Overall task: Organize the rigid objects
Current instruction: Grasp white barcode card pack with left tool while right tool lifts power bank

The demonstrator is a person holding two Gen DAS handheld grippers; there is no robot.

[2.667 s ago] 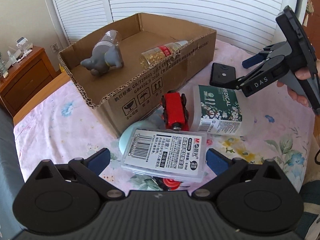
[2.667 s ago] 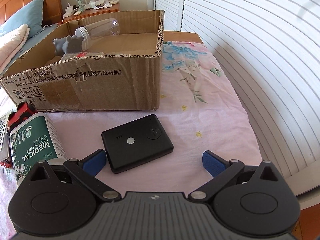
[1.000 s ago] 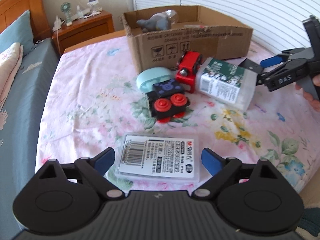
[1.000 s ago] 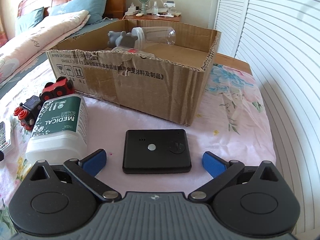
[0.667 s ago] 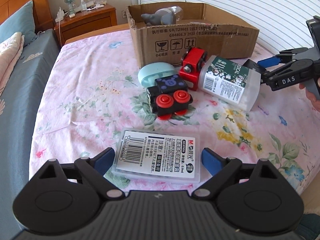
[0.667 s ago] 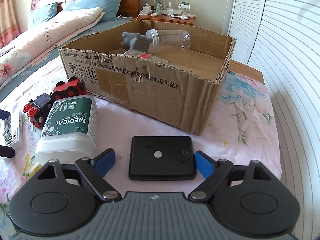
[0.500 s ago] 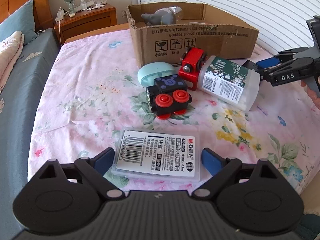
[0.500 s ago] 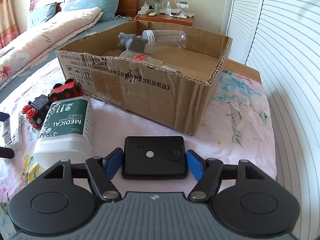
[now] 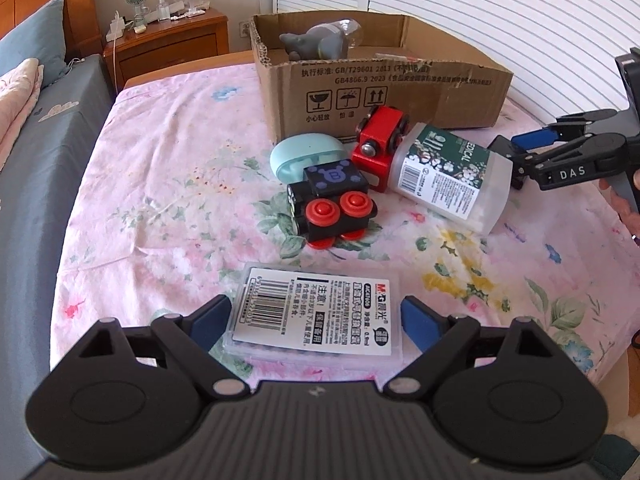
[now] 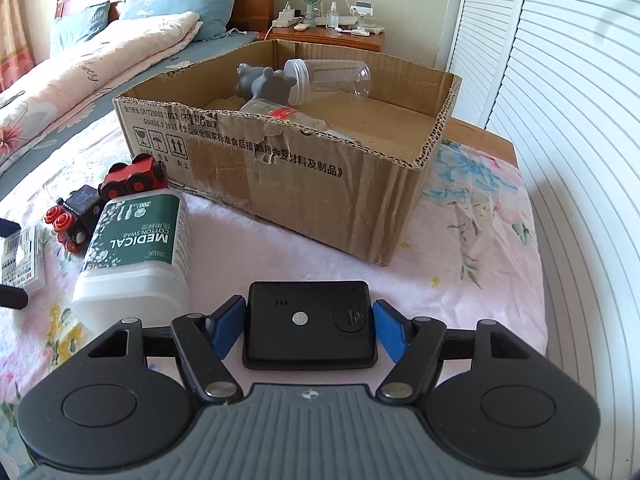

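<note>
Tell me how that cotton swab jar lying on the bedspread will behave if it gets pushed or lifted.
The cotton swab jar lies on its side on the soft bedspread, so a sideways nudge would probably roll it, though its flattish sides may check that. Its plastic body looks rigid and smooth, possibly slippery to pinch. Filled with swabs, it is likely light for its bulk.

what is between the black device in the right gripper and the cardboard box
Nothing visible. The right gripper is clamped on the black device, and only bare floral sheet lies ahead to the open-topped cardboard box.
</note>
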